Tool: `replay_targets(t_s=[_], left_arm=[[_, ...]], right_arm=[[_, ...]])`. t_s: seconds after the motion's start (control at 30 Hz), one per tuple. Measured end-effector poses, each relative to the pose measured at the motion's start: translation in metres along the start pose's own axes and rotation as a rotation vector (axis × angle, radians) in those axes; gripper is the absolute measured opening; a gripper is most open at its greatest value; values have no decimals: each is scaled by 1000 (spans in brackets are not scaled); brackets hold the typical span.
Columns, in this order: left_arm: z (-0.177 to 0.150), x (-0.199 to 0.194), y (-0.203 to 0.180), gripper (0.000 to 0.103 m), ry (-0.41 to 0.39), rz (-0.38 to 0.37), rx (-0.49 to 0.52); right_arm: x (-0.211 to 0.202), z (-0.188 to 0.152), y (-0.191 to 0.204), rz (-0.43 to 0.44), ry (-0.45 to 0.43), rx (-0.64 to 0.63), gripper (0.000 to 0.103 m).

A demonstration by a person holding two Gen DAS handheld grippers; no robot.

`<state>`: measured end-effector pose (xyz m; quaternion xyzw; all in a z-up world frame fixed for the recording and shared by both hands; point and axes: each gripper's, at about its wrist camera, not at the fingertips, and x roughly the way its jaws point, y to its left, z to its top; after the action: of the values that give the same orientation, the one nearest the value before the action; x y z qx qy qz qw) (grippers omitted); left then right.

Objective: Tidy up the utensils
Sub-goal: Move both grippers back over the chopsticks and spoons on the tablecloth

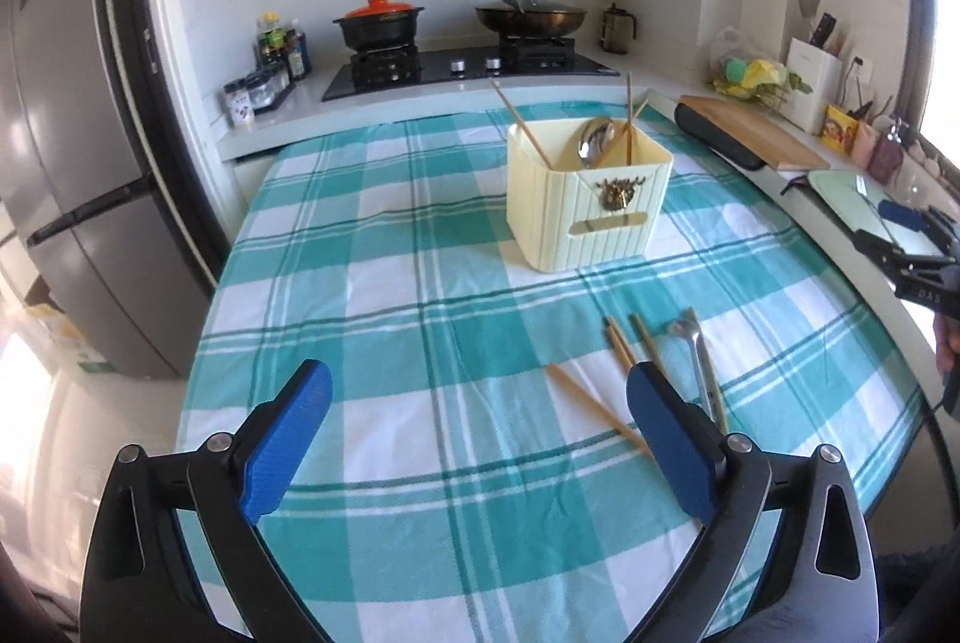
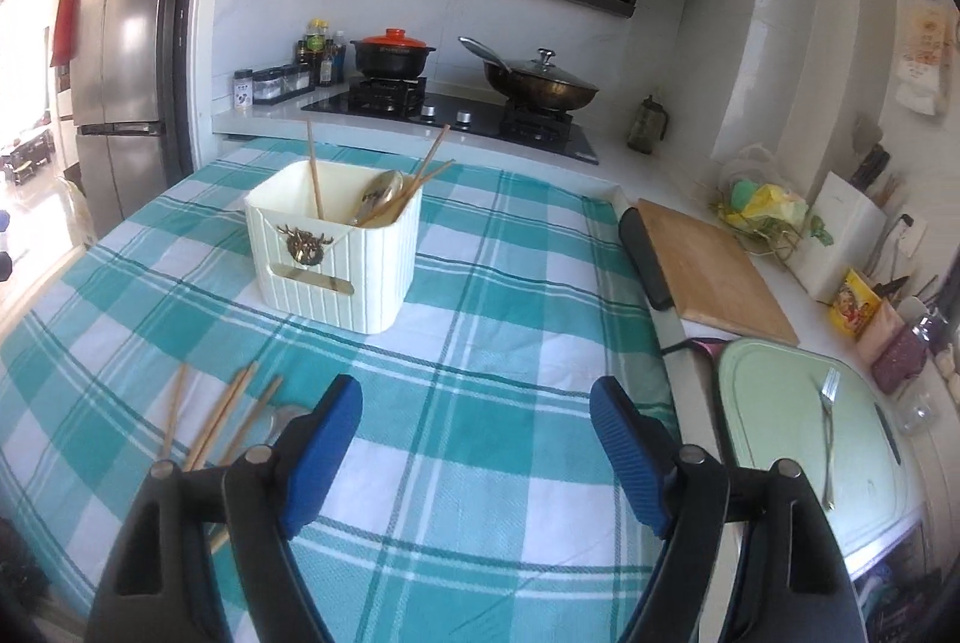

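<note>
Both grippers hang above a table covered with a teal and white checked cloth (image 1: pixel 390 283). The left gripper (image 1: pixel 479 397) has its blue jaws spread wide with nothing between them, and the right gripper (image 2: pixel 476 412) is released in the same way, also holding nothing. Toward the far side of the cloth stands a cream ribbed utensil holder (image 1: pixel 585 199) with a small golden ornament on its front wall. Inside it are several wooden chopsticks (image 1: pixel 522 123), which lean at different angles, and one metal spoon (image 1: pixel 591 141) whose bowl points up. On the cloth in front of the holder, near the right finger of the left gripper, lie the loose chopsticks (image 1: pixel 618 349); one more chopstick (image 1: pixel 594 406) lies apart from them at an angle and passes behind that finger. Just beside them lies a second spoon (image 1: pixel 690 343) with its bowl toward the holder. In the right wrist view these same loose pieces are at the left finger of the right gripper. To the right of the table, on the counter, there is a pale green cutting board (image 2: pixel 774 403) with a fork (image 2: pixel 828 427) lying on it, and behind it a wooden cutting board (image 2: pixel 708 271). At the back is a stove (image 2: pixel 456 114) with a black pot with a red lid (image 2: pixel 390 54) and a wok (image 2: pixel 540 84).
</note>
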<state>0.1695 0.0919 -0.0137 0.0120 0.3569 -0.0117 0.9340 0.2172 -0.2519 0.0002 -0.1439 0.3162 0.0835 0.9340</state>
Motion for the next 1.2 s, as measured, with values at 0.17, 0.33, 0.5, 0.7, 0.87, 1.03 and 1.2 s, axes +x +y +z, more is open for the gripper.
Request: replay_targets(t_s=[0.17,0.33,0.5,0.7,0.87,1.03,1.2], left_arm=[[-39,8,-10,99,-41,-34,-63],[-63,28,-23,99,-16,-31,-70],[-83,42,-27,99,-19,14,-65],[-96,61,-28,99,-8,21,-76],[-103,77,-28,99,30,28,-73],[-108,83,-27,99,45,38,-67],[-110,88,-28,99,68,32,-61]], right_arm=[[-18,-52,22,0,-51,92,80],[-18,-99,40,14,-42,131,80],[-8,-128,49,49,34,126,80],[8,-143,57,49,85,116,80],[15,-143,63,60,91,114,80],[17,-143,64,70,90,110,80],[20,-145,63,83,89,136,80]])
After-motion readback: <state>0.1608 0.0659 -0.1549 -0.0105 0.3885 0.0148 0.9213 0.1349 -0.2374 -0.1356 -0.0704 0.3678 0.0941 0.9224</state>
